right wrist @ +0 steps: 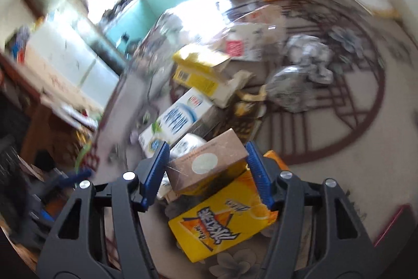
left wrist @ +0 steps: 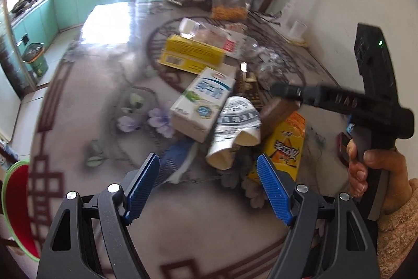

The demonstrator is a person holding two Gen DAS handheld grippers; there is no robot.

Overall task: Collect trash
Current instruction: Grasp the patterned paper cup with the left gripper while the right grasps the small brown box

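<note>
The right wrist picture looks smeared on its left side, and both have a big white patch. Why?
Right wrist view: motion blur smears the room at left, while the right gripper and brown box between its fingers stay sharp. Left wrist view: sunlight through the doorway glares white off the table; the fisheye lens bends everything round.

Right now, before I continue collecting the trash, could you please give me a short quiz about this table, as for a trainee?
1. True or false: the left tongs stand open and grip nothing.
2. What do the right tongs grip? A) white milk carton B) brown box C) foil ball
3. Fill in: the carton lying under that box is ___ in colour.
Key: 1 true; 2 B; 3 yellow.
</note>
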